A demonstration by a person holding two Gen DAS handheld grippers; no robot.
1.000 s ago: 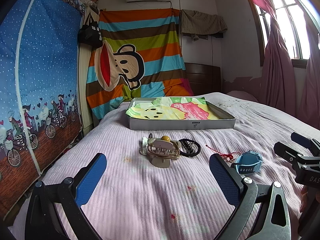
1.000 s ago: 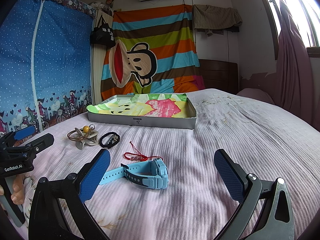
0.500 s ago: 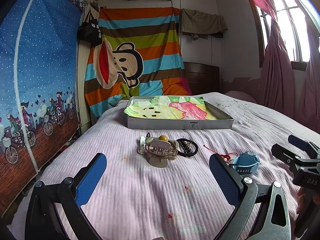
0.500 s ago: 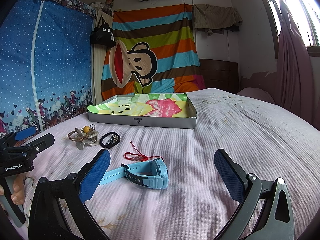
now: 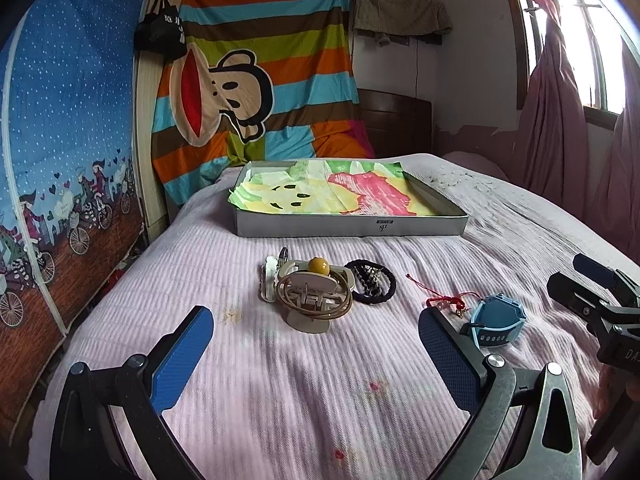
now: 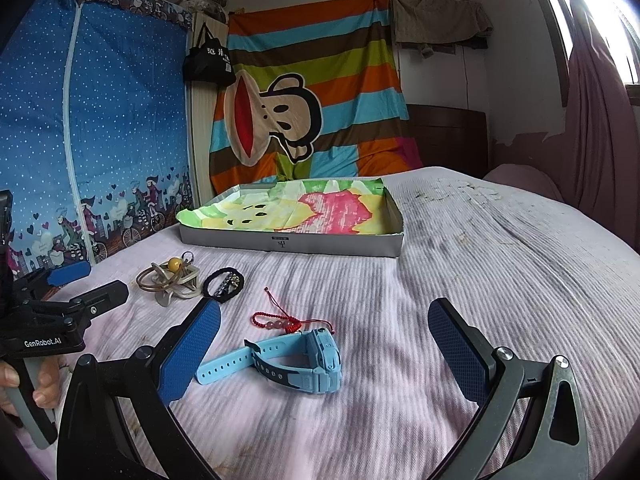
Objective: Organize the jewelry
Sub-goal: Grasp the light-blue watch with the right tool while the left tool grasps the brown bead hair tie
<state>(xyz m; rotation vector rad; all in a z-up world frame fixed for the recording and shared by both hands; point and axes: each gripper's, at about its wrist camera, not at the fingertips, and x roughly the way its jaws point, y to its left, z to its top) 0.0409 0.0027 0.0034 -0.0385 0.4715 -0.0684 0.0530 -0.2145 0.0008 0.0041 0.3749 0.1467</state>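
Two grippers: both hover low over the near part of the bed, each with its blue-padded fingers spread wide and holding nothing.
Right gripper (image 6: 324, 356): the light blue plastic wristwatch (image 6: 296, 360) lies on the bedspread between its fingers, a little toward the left finger, not touched.
Watch axis: its strap runs crosswise to the gripper's line of sight, tail end toward the left finger, chunky case toward the middle; fingers closing from left and right would meet it along the strap, not across it.
Left gripper (image 5: 316, 348): it points at the beige plastic hair claw with a yellow bead and looped cord (image 5: 310, 296), which lies ahead of the fingertips, near but clear of them.
Nearer hand: the right is nearer the watch, the left nearer the claw.
Between them: a black beaded hair tie (image 5: 372, 282) touches the claw's right side; a red cord bracelet (image 6: 286, 320) lies just beyond the watch.
Destination: the shallow grey tin tray lined with bright printed paper (image 6: 292, 242) stands further up the pink striped bedspread (image 6: 480, 280), toward the headboard, with no jewelry seen in it.
Judged stage: nothing sorted yet; the first pick is about to begin.
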